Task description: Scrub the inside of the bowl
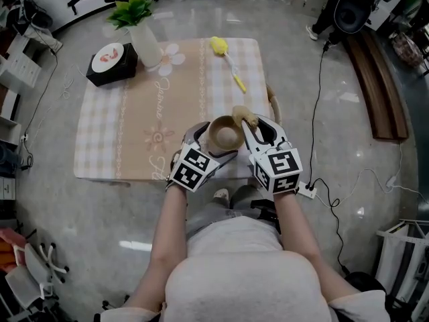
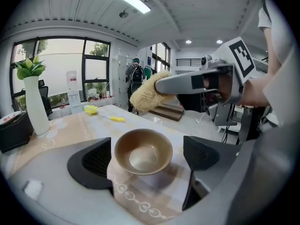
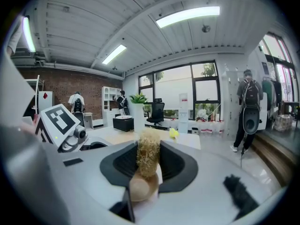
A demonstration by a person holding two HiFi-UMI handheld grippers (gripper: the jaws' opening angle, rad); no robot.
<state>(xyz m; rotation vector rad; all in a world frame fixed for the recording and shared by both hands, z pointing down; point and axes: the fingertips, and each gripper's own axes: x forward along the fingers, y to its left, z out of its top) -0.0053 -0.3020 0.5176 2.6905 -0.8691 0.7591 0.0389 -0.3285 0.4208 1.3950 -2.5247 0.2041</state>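
Below, a table (image 1: 100, 146) spread with a peach and white checked cloth is seen from the head view. Its near edge is met by the person's two forearms, each carrying a gripper topped with a marker cube.

The left gripper (image 2: 147, 144) is brought in low over the near edge, right of that edge's middle. Its jaws are held wide apart, with the brown bowl (image 1: 225, 135) standing upright on the cloth between them. A clear gap is seen between the bowl and one pad. The other pad is set just beside the rim, and whether it touches cannot be told. No grip on the bowl is shown.

The right gripper (image 3: 148, 149) is held just to the right of the bowl and above the cloth. Its jaws are closed on a straw-coloured fibre scrubber (image 2: 147, 97), which is pinched between the pads with its frayed end sticking out past the jaw tips. That end is hung over the bowl's far right rim, clear of the bowl's inside.

At the far left corner a black box (image 1: 110, 66) is placed, with a white and red round patch on its top. A white vase (image 1: 145, 45) of green leaves is stood just beside it along the far edge. Near the far right corner a yellow dish brush (image 1: 228, 64) is laid aslant, well apart from the bowl.
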